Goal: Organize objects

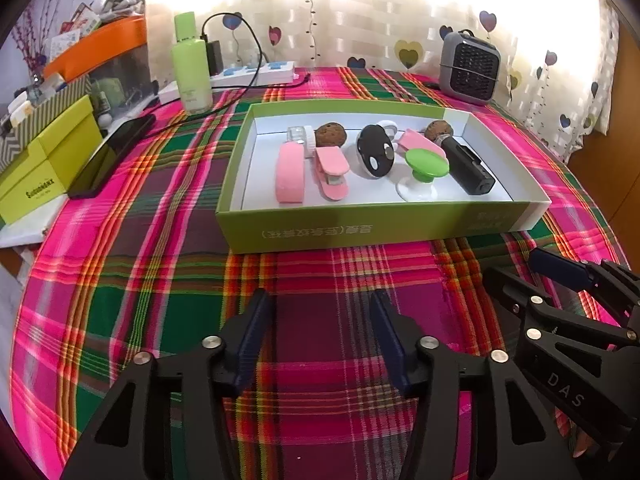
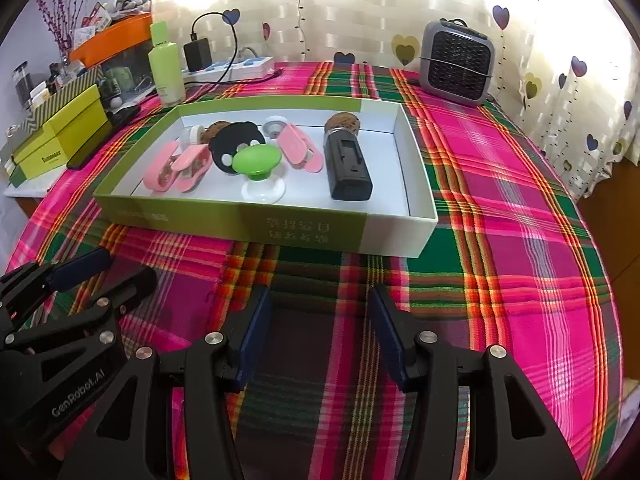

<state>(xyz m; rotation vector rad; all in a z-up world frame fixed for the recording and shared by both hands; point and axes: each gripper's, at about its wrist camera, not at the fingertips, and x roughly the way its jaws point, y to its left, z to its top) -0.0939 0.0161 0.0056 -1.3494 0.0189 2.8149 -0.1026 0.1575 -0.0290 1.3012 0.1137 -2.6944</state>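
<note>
A green and white shallow box (image 1: pixel 360 228) (image 2: pixel 280 228) lies on the plaid cloth. Inside it lie a pink bar (image 1: pixel 289 174), pink clips (image 1: pixel 332 172) (image 2: pixel 298 148), a black oval piece (image 1: pixel 375 152) (image 2: pixel 236 142), a green knob on a white base (image 1: pixel 424 168) (image 2: pixel 256 162), a black block (image 1: pixel 468 166) (image 2: pixel 348 164) and brown balls (image 1: pixel 330 135) (image 2: pixel 343 122). My left gripper (image 1: pixel 320 308) is open and empty over the cloth in front of the box. My right gripper (image 2: pixel 318 304) is open and empty, beside the left one.
A green bottle (image 1: pixel 192 68) (image 2: pixel 166 68), a white power strip (image 1: pixel 256 72) with a charger, a grey heater (image 1: pixel 468 66) (image 2: pixel 458 62), a dark phone (image 1: pixel 112 156) and yellow-green boxes (image 1: pixel 44 164) (image 2: pixel 60 136) stand behind and left of the box.
</note>
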